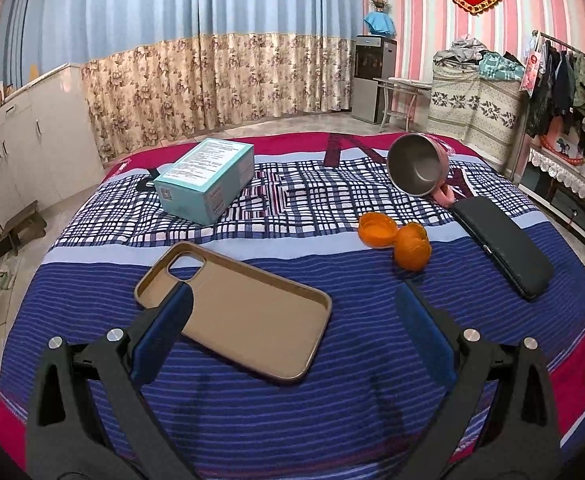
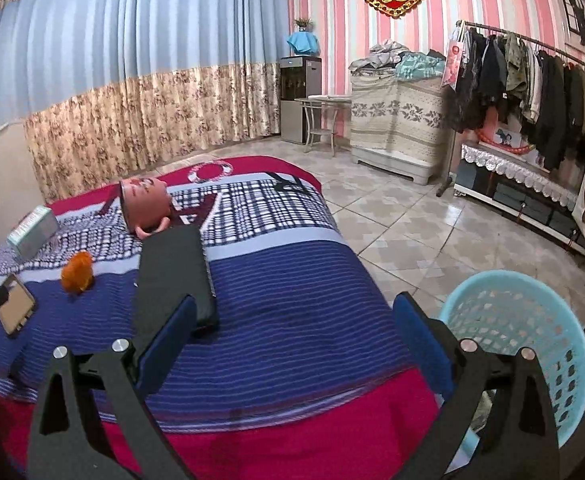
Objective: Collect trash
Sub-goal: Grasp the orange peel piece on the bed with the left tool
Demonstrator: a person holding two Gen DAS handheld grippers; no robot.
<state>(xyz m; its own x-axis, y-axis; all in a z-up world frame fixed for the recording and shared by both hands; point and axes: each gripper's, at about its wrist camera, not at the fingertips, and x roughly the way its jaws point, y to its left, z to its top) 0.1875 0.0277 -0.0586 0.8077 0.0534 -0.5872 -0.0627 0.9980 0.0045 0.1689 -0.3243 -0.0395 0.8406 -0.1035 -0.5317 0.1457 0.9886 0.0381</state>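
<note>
Orange peel lies on the striped bedspread, right of middle in the left wrist view; it also shows far left in the right wrist view. My left gripper is open and empty, low over the bed, its left finger over a tan phone case. My right gripper is open and empty near the bed's right edge. A light blue trash basket stands on the floor just right of it.
A teal box, a pink tipped-over mug with a steel inside and a black case lie on the bed. A clothes rack and a draped cabinet stand by the striped wall.
</note>
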